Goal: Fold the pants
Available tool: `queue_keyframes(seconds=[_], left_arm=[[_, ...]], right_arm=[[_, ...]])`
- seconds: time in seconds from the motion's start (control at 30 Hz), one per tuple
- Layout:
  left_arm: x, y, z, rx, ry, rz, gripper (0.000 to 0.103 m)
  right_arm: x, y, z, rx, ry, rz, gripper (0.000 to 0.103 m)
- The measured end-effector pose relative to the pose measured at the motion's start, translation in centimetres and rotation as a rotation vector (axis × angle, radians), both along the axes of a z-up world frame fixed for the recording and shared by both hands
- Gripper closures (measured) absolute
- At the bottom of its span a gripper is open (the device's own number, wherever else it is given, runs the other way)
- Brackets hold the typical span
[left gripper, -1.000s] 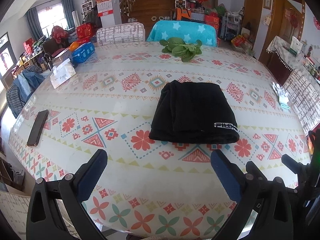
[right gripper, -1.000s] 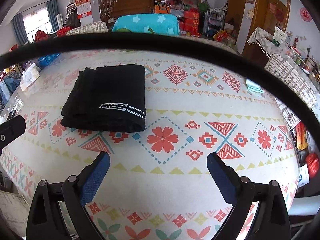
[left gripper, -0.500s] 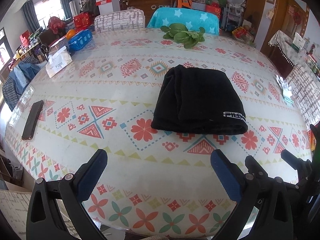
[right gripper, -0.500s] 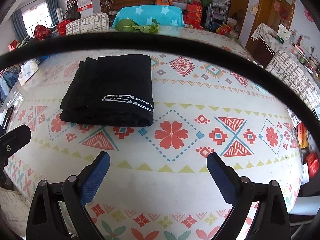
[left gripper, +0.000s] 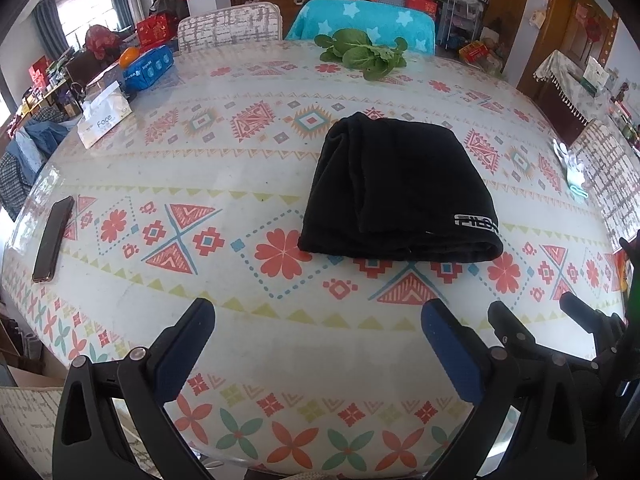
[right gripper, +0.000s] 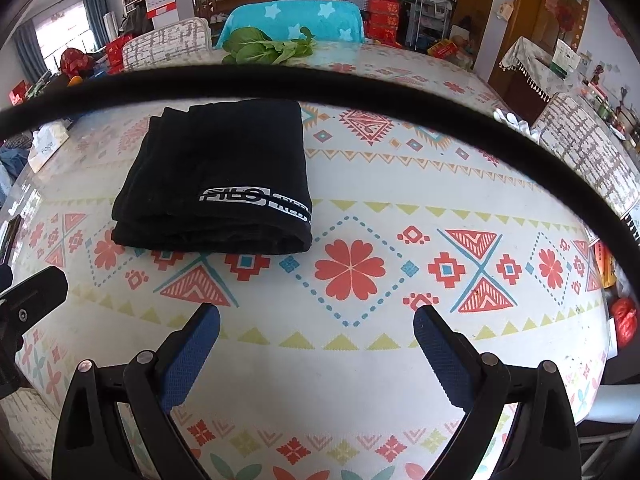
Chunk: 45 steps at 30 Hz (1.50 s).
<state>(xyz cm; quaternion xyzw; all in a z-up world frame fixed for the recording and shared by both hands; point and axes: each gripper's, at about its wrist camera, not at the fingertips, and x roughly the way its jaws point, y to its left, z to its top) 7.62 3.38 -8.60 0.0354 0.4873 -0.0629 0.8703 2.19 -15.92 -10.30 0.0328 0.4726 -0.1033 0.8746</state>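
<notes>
Black pants (left gripper: 396, 188) lie folded into a thick rectangle on the patterned table (left gripper: 224, 168), a white logo at the near right corner. The right wrist view shows the same pants (right gripper: 224, 176) at the upper left. My left gripper (left gripper: 318, 320) is open over the near table edge, well short of the pants, nothing between its blue pads. Equally open and empty, my right gripper (right gripper: 316, 320) hovers to the right of the pants. The right gripper's fingers (left gripper: 516, 336) also show at the lower right of the left wrist view.
A phone (left gripper: 54, 240) lies near the left edge. A tissue box (left gripper: 104, 116) and a blue pack (left gripper: 150, 68) sit at the far left, leafy greens (left gripper: 360, 54) at the far side, a small cloth (left gripper: 572, 168) at the right. A dark cable (right gripper: 320, 80) arcs across the right wrist view.
Both grippers have risen and tilted slightly, so the pants sit lower in both views. The pants have not moved and both grippers stay open.
</notes>
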Motion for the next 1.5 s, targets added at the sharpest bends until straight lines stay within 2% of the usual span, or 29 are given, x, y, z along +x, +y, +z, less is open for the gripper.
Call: queue_keyframes(seconds=[0.37,1.5], left_arm=[[0.8,0.1,-1.2,-0.006,0.048,-0.006,0.000],[1.3,-0.1,-2.2,-0.011,0.089,-0.012,0.000]], right_arm=[[0.8,-0.5,-1.0,0.010,0.043,-0.026,0.003],[1.5,-0.3,-2.0,0.007,0.079,-0.014,0.003]])
